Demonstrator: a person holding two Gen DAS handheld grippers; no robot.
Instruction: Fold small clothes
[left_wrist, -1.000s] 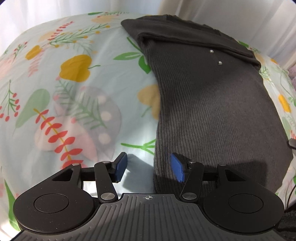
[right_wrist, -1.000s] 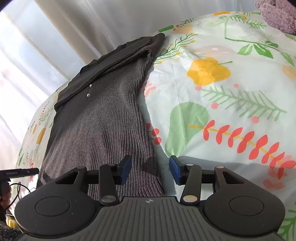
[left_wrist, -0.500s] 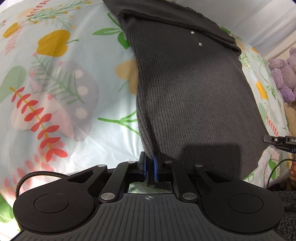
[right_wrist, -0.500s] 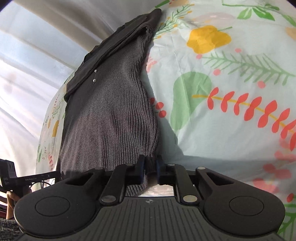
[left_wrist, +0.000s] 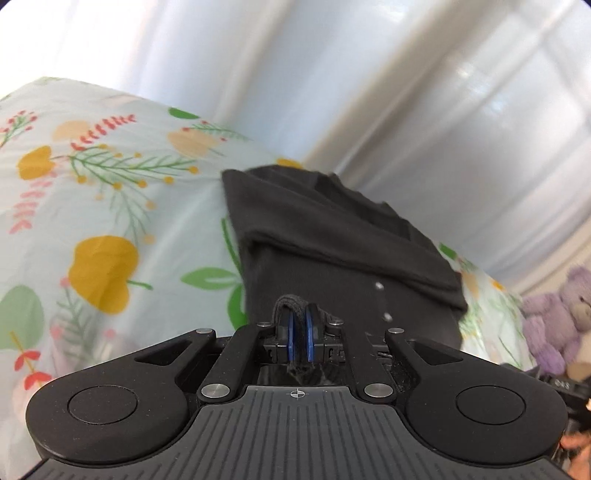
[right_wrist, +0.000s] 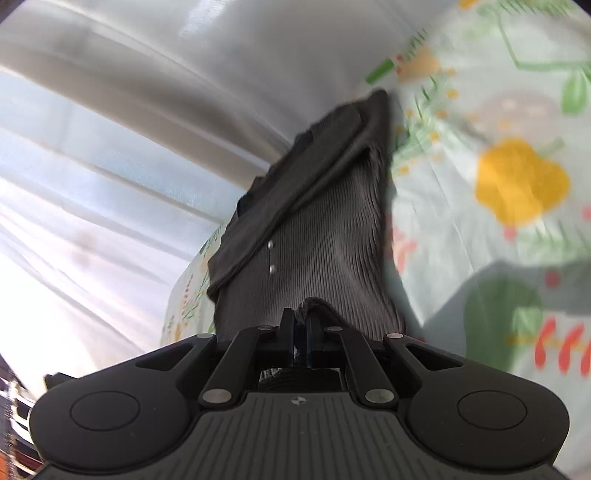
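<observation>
A dark grey ribbed garment (left_wrist: 332, 251) lies on a floral sheet (left_wrist: 110, 206), its far end folded over, with two small metal studs showing. My left gripper (left_wrist: 300, 325) is shut on the garment's near left corner, held up off the sheet. My right gripper (right_wrist: 302, 325) is shut on the near right corner of the same garment (right_wrist: 317, 229), also lifted. The near hem is hidden under both grippers.
White curtains (left_wrist: 332, 92) hang just behind the far end of the garment. A purple plush toy (left_wrist: 554, 317) sits at the right. The floral sheet (right_wrist: 498, 184) spreads to the right of the garment in the right wrist view.
Both grippers went from open beside the near hem to shut on its corners. They have since lifted the hem and swung up, so the curtains now fill the upper view.
</observation>
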